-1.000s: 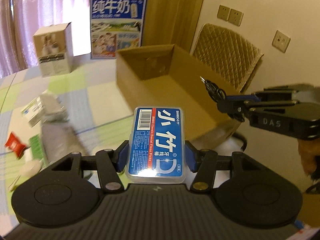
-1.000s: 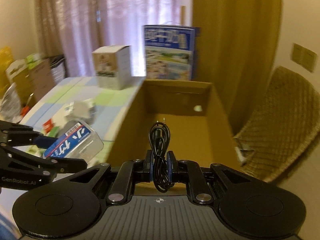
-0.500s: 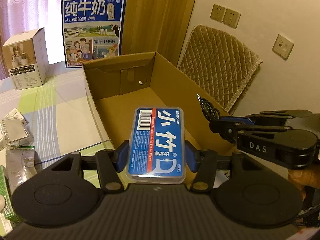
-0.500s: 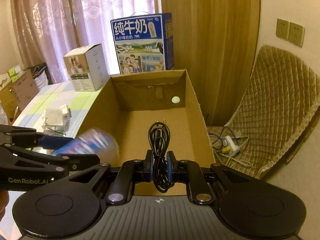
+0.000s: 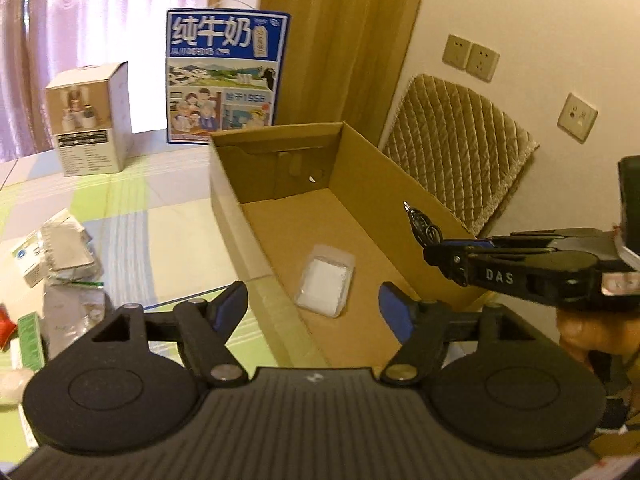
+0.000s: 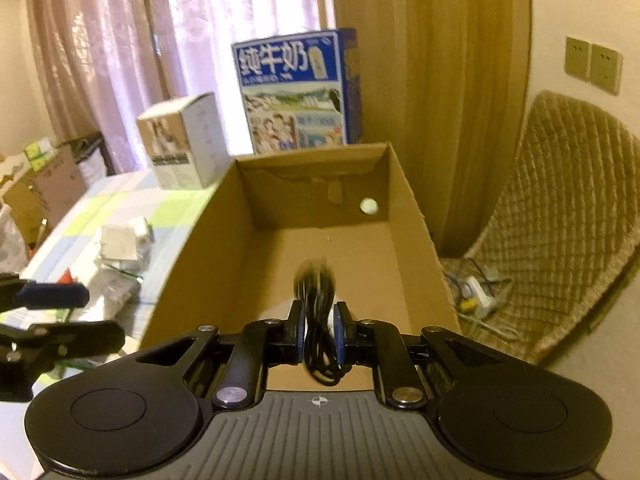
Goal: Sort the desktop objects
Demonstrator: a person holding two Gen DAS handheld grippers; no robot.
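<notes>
The cardboard box (image 5: pixel 372 184) is showing plain brown corrugated board, matt and slightly fibrous. Lying on its floor, the floss pick case (image 5: pixel 326 280) is looking like clear, faintly glossy plastic. The left gripper (image 5: pixel 312 308) is presenting matt black plastic with ribbed housing, bright metal pivot pins and blue rubbery pads on its fingers (image 5: pixel 230 304). The black cable (image 6: pixel 318 300) in the right gripper (image 6: pixel 319 330) is looking smooth and slightly shiny. At eleven o'clock the milk carton (image 5: pixel 226 80) is gleaming with glossy printed card. The worktop (image 5: pixel 160 216) is wearing a smooth checked cloth. At two o'clock the chair cushion (image 5: pixel 456 148) is showing quilted fabric.
</notes>
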